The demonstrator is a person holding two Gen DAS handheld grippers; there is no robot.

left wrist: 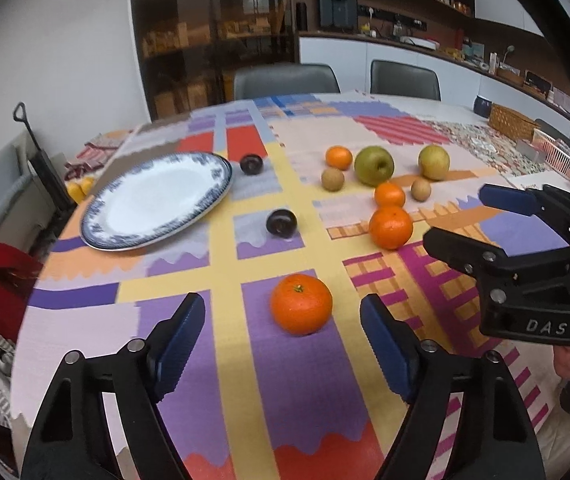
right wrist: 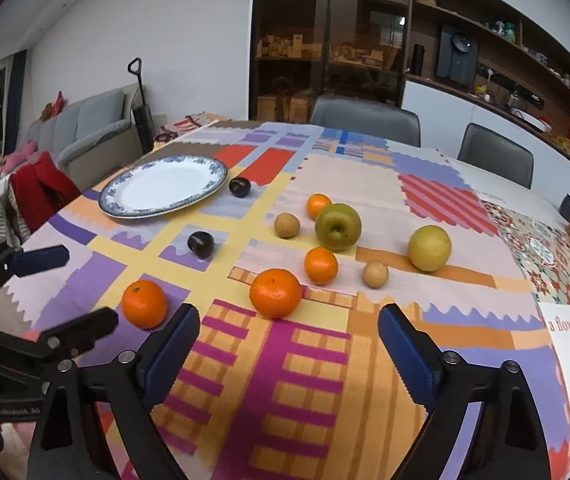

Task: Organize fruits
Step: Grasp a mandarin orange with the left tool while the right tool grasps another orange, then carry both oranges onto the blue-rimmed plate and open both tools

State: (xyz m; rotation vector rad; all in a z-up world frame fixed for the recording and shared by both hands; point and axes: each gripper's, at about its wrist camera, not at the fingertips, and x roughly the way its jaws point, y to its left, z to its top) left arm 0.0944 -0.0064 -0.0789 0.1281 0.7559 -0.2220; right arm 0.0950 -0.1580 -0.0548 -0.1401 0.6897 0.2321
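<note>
At the bottom of the left wrist view, the left tool (left wrist: 283,354) gapes wide, empty, an orange (left wrist: 301,304) just ahead; the right tool (right wrist: 289,354) hovers wide and empty too, plate (right wrist: 165,190) upper left.

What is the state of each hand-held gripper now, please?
Left hand-held gripper: open, holding nothing.
Right hand-held gripper: open, holding nothing.

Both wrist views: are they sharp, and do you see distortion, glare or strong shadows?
Left wrist view: strong fisheye bending at the dark edges; the plate is slightly blurred; the nearest orange is sharp and casts a soft shadow. Right wrist view: same bending; the fruit is sharp; the left gripper at the edge is blurred; no strong glare.
</note>
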